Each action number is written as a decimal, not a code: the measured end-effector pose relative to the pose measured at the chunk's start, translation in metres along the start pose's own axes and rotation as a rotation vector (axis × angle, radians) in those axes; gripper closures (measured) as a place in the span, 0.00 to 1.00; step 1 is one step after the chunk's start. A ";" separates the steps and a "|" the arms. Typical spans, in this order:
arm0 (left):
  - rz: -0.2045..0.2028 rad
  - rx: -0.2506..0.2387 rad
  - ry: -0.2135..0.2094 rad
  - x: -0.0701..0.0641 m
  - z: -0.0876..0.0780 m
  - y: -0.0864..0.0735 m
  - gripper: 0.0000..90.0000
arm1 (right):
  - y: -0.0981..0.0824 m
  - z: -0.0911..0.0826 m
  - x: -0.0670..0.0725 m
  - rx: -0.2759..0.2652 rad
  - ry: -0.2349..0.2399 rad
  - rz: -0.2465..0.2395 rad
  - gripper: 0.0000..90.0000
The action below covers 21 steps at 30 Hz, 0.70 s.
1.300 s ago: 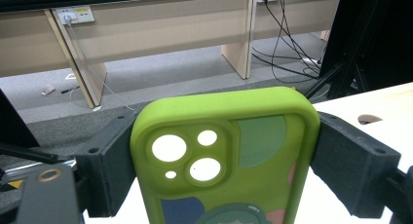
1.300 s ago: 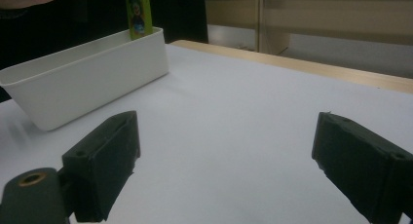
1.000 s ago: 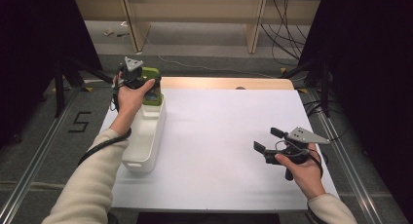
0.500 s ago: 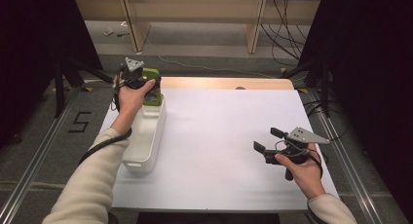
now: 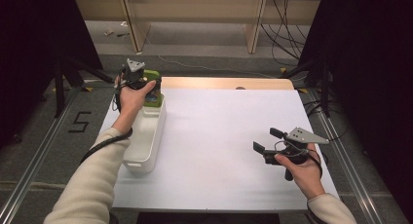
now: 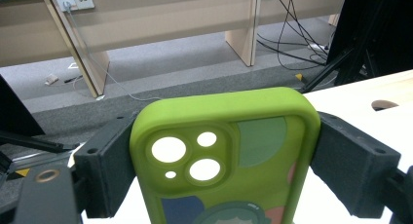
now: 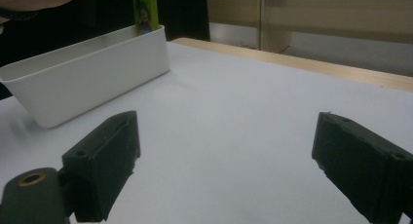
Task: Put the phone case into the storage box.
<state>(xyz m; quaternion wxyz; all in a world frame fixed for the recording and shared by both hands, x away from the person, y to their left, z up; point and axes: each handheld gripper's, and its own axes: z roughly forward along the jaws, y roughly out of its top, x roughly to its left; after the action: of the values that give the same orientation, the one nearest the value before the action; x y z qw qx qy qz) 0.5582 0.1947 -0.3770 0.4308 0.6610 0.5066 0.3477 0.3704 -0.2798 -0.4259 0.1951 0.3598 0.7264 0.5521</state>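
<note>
Left gripper (image 5: 146, 87) clamps a green phone case (image 6: 229, 156) by its sides, upright over the far end of the white bin (image 5: 146, 141) at table's left edge. Right gripper (image 5: 267, 145), w/ jaws wide & nothing between, hovers near the front right corner.

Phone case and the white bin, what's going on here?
A person holds tongs in each hand. The left tongs are clamped on the edges of a green phone case, holding it upright over the far end of a white bin. The right tongs hover open, nothing between them, above the white table.
</note>
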 end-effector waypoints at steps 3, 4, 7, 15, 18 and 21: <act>-0.003 0.003 0.001 0.000 0.001 -0.001 0.17 | 0.000 0.000 0.000 0.000 0.000 0.001 0.13; -0.002 0.003 -0.001 0.000 0.002 -0.001 0.17 | 0.000 0.000 0.000 0.000 0.001 0.001 0.13; -0.002 0.007 -0.001 0.000 0.003 -0.002 0.17 | 0.000 0.000 0.000 -0.001 0.001 0.001 0.13; -0.004 0.026 -0.001 0.002 0.007 -0.003 0.17 | 0.000 0.000 0.000 -0.002 0.002 0.003 0.13; -0.009 0.032 -0.003 0.003 0.009 -0.005 0.17 | 0.001 0.000 0.000 -0.009 -0.001 0.008 0.13; -0.008 0.038 -0.004 0.003 0.010 -0.005 0.17 | 0.000 0.000 0.000 -0.005 0.000 0.006 0.13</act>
<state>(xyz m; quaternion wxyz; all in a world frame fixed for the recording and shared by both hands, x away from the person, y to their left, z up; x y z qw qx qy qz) 0.5655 0.1956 -0.3857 0.4205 0.6677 0.5149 0.3350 0.3704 -0.2799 -0.4255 0.1944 0.3615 0.7239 0.5546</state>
